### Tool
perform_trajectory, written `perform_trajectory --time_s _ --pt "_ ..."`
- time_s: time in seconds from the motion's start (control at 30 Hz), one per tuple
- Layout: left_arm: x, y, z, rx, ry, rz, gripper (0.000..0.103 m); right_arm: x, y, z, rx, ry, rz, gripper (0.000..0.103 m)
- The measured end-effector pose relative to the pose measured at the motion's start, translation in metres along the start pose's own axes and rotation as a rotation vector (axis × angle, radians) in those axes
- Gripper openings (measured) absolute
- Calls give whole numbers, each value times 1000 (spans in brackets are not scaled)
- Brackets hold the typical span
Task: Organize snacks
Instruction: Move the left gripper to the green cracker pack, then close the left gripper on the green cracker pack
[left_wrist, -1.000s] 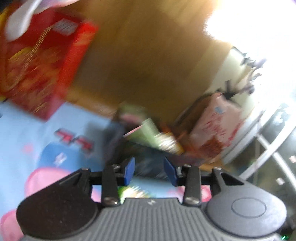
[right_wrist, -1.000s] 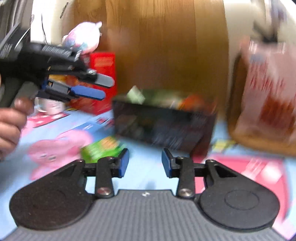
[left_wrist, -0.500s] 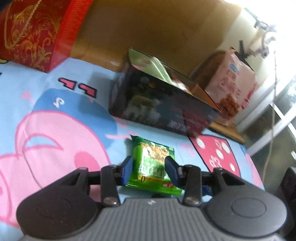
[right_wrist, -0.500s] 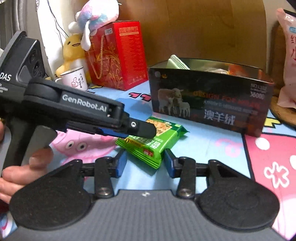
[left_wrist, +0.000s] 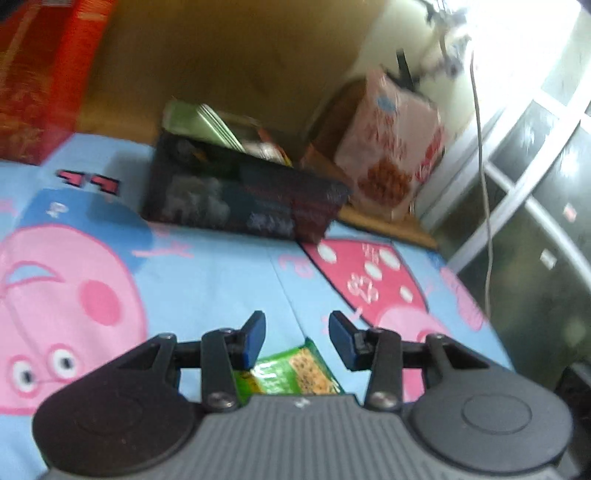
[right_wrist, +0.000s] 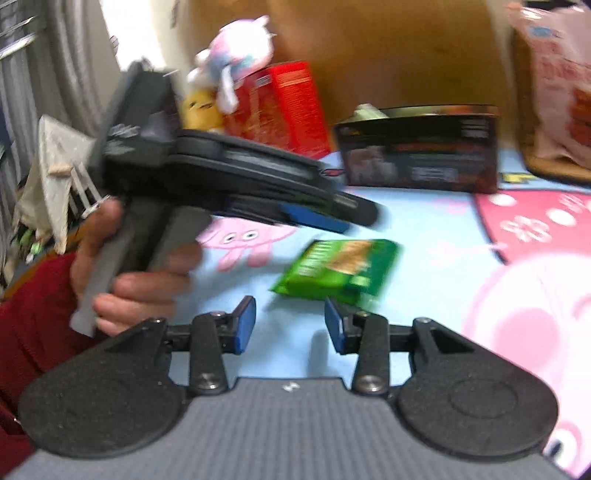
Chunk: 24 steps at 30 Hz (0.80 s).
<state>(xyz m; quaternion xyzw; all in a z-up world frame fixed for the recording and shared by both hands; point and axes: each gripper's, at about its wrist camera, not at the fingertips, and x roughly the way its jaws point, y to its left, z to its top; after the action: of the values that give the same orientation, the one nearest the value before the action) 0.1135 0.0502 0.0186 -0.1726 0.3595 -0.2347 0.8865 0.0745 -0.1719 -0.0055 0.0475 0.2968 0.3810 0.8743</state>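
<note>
One green snack packet (right_wrist: 338, 267) lies flat on my cartoon-print mat (left_wrist: 221, 273), free of both tools. Left gripper (left_wrist: 297, 341): fingers apart, hovering above it. Right gripper (right_wrist: 290, 325): fingers apart, just short of it. Black snack box (right_wrist: 421, 149) stands beyond.

Red gift box (right_wrist: 282, 107), plush toys (right_wrist: 236, 55), cartoon mat (left_wrist: 207, 273)

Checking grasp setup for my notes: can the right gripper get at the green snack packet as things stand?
Probably yes. The green snack packet lies flat on the mat just ahead of the open right gripper; the left gripper hangs above it, not between them.
</note>
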Motion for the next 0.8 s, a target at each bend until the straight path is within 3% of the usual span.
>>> perform_trajectory --time_s 0.13,0.27,0.4,0.57,0.63,0.8 --pt "-33 16 -6 -62 -70 21 40 -14 -16 -5 18 -44 -83 49" --pt "-41 30 -23 -107 -81 69 40 -8 -32 -6 46 -37 -152 50" --pt "-34 47 -36 -144 -63 119 39 -2 -31 -5 19 -40 -164 50" --pt "-35 58 -40 -161 -125 113 39 7 -24 -3 -61 -37 -183 52" --pt "-34 57 -41 -156 -129 117 39 9 -24 -5 -65 -38 -184 58" --pt "-34 55 -42 -151 -137 116 41 7 -26 -6 -47 -45 -178 60"
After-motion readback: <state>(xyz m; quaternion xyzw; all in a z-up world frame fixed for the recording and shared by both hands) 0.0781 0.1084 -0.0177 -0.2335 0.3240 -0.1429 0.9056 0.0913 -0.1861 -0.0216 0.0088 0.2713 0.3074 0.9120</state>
